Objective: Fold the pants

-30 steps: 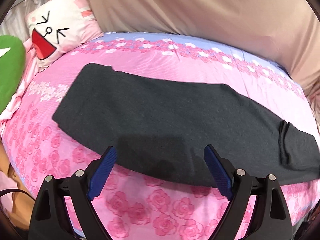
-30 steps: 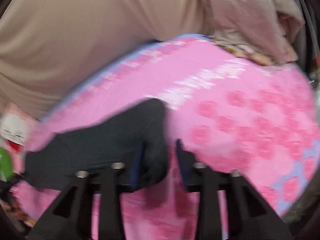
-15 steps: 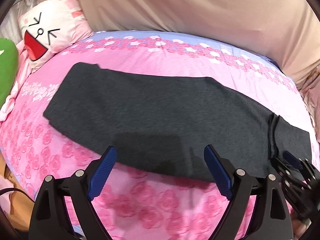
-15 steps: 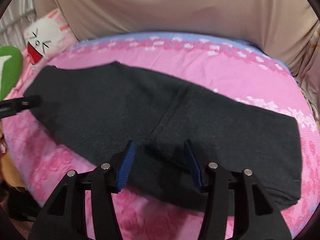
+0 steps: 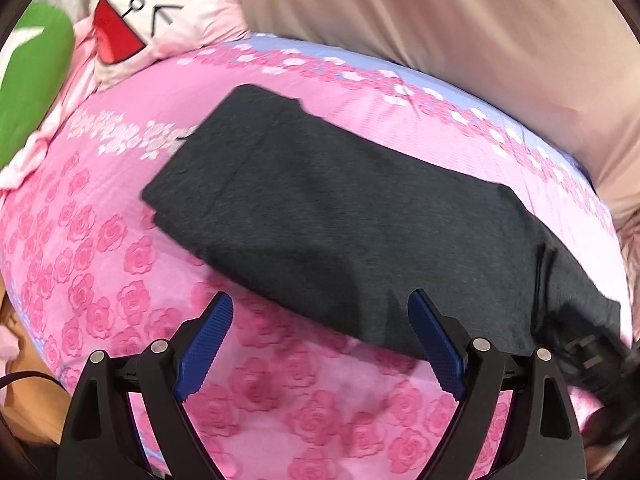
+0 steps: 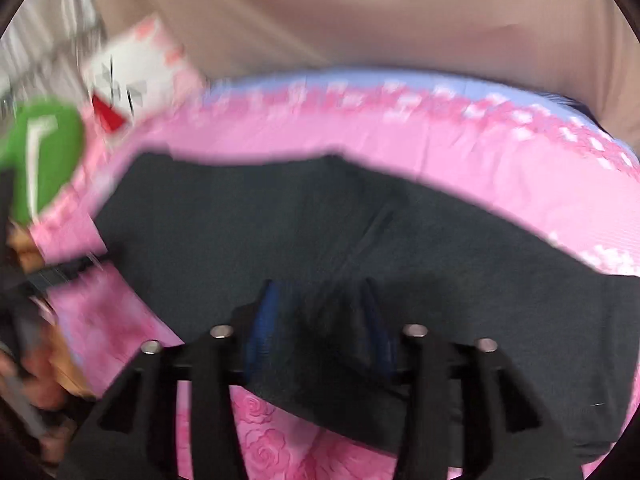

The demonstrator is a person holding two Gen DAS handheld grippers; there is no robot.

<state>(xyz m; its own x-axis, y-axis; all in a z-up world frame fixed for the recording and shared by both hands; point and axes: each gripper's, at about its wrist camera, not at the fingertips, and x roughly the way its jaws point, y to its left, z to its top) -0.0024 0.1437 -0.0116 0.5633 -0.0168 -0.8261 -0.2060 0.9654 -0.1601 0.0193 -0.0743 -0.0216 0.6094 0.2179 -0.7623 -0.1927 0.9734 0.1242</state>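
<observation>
Garment: dark grey pants (image 5: 360,216) lie flat on the pink rose-print bedcover (image 5: 280,400), already laid as one long narrow strip.
Long axis: in the left wrist view the strip runs from upper left to lower right, across the line the tongs point along, not in line with it.
Far end: the narrower end sits toward the white cartoon pillow (image 5: 160,12) and the green cushion (image 5: 32,76), touching neither.
Left gripper (image 5: 320,348): jaws wide apart, nothing between them. It hovers over bare bedcover just in front of the near long edge of the pants; its right blue pad overlaps the cloth edge in the picture, but contact cannot be judged.
Right gripper (image 6: 320,332): seen in its own blurred view directly over the dark cloth, near a seam line that runs diagonally away from it. Jaws partly apart and opening at this moment. Cloth lies below and between the pads; no pinch is visible, though blur keeps this uncertain.
Right gripper, other view: a dark blurred shape at the lower right edge of the left wrist view, at the wide end of the pants.
Nearer hand: the right one is already above the garment; the left is still short of it.
Judged step: positioning for an end-over-end fold along the long axis.
Needed next: each gripper takes one near-edge point, well apart.
Risk: catching only the top layer.
</observation>
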